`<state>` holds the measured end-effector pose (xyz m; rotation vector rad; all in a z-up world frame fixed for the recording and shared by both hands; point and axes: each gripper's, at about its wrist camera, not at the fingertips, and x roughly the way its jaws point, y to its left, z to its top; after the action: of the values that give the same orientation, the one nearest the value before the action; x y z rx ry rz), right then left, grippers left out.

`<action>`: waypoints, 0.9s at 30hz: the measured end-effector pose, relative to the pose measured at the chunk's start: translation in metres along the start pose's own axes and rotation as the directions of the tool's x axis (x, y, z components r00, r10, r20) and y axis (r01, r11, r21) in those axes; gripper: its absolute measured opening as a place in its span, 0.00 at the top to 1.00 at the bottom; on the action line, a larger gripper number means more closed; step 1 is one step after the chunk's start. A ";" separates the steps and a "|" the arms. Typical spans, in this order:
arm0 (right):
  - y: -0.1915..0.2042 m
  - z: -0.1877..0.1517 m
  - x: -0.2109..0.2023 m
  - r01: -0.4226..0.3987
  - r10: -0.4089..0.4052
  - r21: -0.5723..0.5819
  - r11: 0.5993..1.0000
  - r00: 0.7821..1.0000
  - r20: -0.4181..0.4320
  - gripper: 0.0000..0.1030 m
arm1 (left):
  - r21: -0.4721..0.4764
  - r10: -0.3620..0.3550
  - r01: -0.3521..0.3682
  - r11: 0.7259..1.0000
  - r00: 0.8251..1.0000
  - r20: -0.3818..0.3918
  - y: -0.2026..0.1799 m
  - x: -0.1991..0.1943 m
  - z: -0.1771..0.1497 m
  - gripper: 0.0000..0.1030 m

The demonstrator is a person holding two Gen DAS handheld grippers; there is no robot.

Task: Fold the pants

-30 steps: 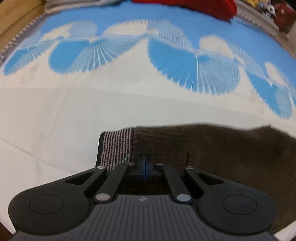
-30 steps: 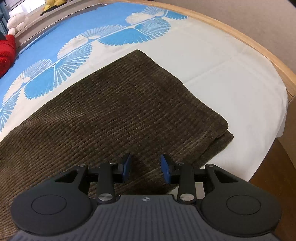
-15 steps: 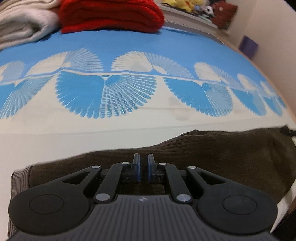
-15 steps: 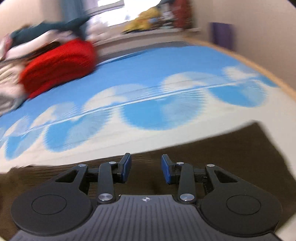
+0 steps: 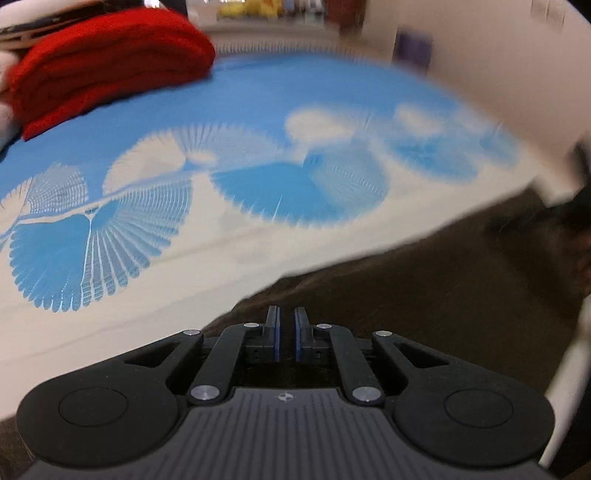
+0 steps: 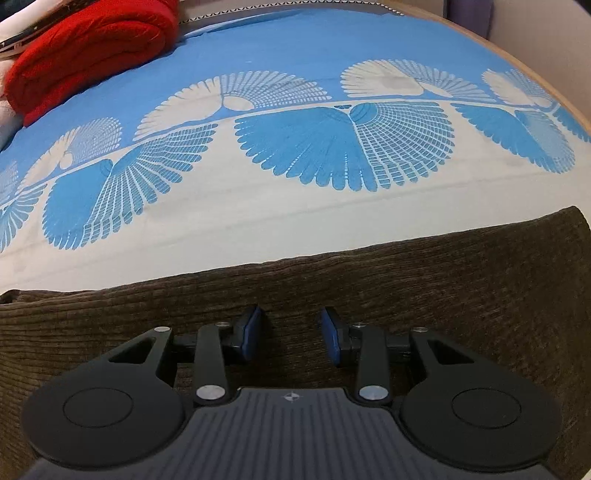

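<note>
Both grippers swing round to face the red blanket (image 6: 92, 48) — brown corduroy pants (image 6: 406, 295) now lie crosswise under them; left gripper (image 5: 286, 332) nearly together and empty, right gripper (image 6: 291, 332) apart.

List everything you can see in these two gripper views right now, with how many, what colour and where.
pants: one, dark brown corduroy, folded flat along the near edge of the bed
bedsheet: one, blue and white with a fan pattern, covering the bed
red blanket: one, red, folded, far left of the bed
pale bedding: white, behind the red blanket, number unclear
shelf items: yellowish, blurred, beyond the bed
left gripper: one, black with blue pads, nearly shut, nothing visibly held
right gripper: one, black with blue pads, open above the pants
</note>
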<state>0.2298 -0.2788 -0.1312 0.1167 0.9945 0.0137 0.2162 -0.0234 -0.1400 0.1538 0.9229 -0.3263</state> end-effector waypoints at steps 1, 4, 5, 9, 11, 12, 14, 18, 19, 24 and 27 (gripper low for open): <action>-0.002 -0.001 -0.002 0.001 -0.001 0.007 1.000 1.000 -0.002 0.64 | 0.005 0.047 -0.047 0.999 0.998 -0.040 0.002 0.015 -0.002 0.93; -0.019 0.000 -0.003 0.015 -0.014 0.039 0.999 1.000 -0.011 0.64 | -0.092 0.064 -0.068 0.993 0.997 -0.042 0.014 0.021 0.006 0.93; -0.026 -0.002 -0.002 0.021 -0.020 0.055 0.998 1.000 -0.013 0.64 | -0.105 0.079 -0.079 0.991 0.997 -0.006 0.011 0.012 0.010 0.93; -0.061 -0.009 -0.019 0.061 -0.061 0.127 0.990 0.998 -0.006 0.62 | -0.065 -0.027 0.032 0.997 0.996 0.081 -0.003 -0.013 0.014 0.92; -0.082 -0.015 -0.032 0.082 -0.085 0.160 0.984 0.996 0.008 0.62 | -0.007 0.033 -0.034 0.999 0.999 -0.039 -0.007 0.014 0.006 0.92; -0.094 -0.019 -0.039 0.097 -0.100 0.184 0.978 0.995 0.011 0.62 | 0.002 0.077 -0.077 0.997 0.990 -0.119 -0.004 0.031 -0.001 0.91; -0.123 -0.028 -0.051 0.135 -0.141 0.250 0.959 0.990 0.008 0.62 | -0.040 0.086 -0.092 0.995 0.988 -0.129 -0.004 0.029 0.001 0.91; -0.194 -0.055 -0.075 0.239 -0.248 0.434 0.869 0.968 -0.037 0.62 | -0.056 0.087 -0.091 0.994 0.994 -0.064 -0.026 -0.019 0.014 0.87; -0.214 -0.064 -0.082 0.254 -0.267 0.486 0.836 0.963 -0.043 0.62 | -0.066 0.073 -0.078 0.995 0.995 -0.067 -0.033 -0.032 0.013 0.85; -0.281 -0.108 -0.106 0.141 -0.211 0.680 0.720 0.977 0.021 0.76 | -0.041 0.056 -0.058 0.997 0.997 -0.057 -0.074 -0.087 -0.026 0.63; -0.279 -0.116 -0.125 0.206 -0.318 0.653 0.729 0.946 0.057 0.58 | -0.083 0.089 -0.087 0.993 0.996 0.016 -0.097 -0.089 -0.073 0.57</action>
<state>0.0527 -0.5538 -0.1185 0.5998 0.8027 -0.6032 0.0785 -0.0767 -0.1116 0.1146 0.9053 -0.2073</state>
